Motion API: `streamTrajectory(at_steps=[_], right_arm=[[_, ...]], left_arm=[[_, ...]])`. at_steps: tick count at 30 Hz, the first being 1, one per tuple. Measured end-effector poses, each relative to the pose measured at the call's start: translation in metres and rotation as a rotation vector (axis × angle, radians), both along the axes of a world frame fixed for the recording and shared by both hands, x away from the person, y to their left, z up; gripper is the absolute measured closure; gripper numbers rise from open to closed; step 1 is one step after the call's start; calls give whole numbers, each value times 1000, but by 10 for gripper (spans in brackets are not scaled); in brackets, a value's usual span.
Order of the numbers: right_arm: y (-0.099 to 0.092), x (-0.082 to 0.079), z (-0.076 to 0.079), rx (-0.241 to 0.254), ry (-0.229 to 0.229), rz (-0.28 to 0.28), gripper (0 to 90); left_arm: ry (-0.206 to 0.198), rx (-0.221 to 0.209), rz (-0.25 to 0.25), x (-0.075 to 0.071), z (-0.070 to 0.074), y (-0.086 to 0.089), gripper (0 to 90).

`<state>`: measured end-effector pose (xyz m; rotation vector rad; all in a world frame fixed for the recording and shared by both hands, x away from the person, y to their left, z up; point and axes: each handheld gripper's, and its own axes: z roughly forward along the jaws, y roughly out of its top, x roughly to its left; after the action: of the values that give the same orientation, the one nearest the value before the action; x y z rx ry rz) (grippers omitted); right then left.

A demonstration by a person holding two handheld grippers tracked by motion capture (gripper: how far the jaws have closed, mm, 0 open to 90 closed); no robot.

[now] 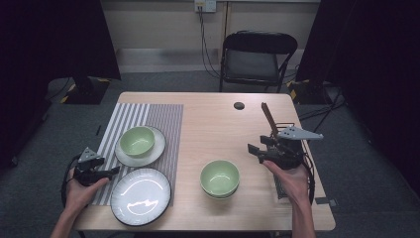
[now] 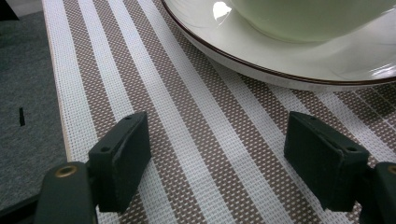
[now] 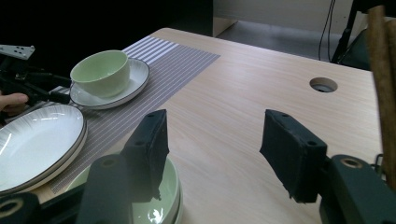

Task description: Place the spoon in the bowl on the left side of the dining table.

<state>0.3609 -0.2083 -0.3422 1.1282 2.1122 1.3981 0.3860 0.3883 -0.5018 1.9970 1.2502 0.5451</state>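
Observation:
My left gripper (image 1: 115,171) rests low at the left edge of the striped placemat (image 1: 163,119), jaws open and aimed right. In the left gripper view, the left gripper (image 2: 217,128) has bare mat between its pads, and the small plate (image 2: 289,70) lies just ahead. A green bowl (image 1: 137,140) sits on that small plate (image 1: 143,159). My right gripper (image 1: 253,150) hovers above the table's right side, open and holding nothing. In its own view the right gripper (image 3: 212,126) hangs over a second green bowl (image 3: 161,205), which stands stacked near the table's front (image 1: 220,177).
A large dark-rimmed plate (image 1: 140,195) lies at the front of the placemat. A wire rack (image 1: 280,187) with an upright wooden stick (image 1: 269,118) stands at the table's right edge. A cable hole (image 1: 239,105) sits in the tabletop, and a folding chair (image 1: 257,57) stands beyond the table.

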Motion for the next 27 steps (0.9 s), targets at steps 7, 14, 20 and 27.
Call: streamTrajectory(at_steps=[7, 14, 20, 27], right_arm=[[-15, -3, 2, -24, 8, -10, 463], [-37, -3, 1, -49, 35, -41, 511], [-51, -2, -4, -60, 63, -65, 529], [-57, 3, -12, -101, 93, -88, 655]], left_arm=[[0, 0, 0, 0, 0, 0, 225], [0, 0, -1, 0, 0, 0, 225], [0, 0, -1, 0, 0, 0, 225], [0, -1, 0, 0, 0, 0, 225]])
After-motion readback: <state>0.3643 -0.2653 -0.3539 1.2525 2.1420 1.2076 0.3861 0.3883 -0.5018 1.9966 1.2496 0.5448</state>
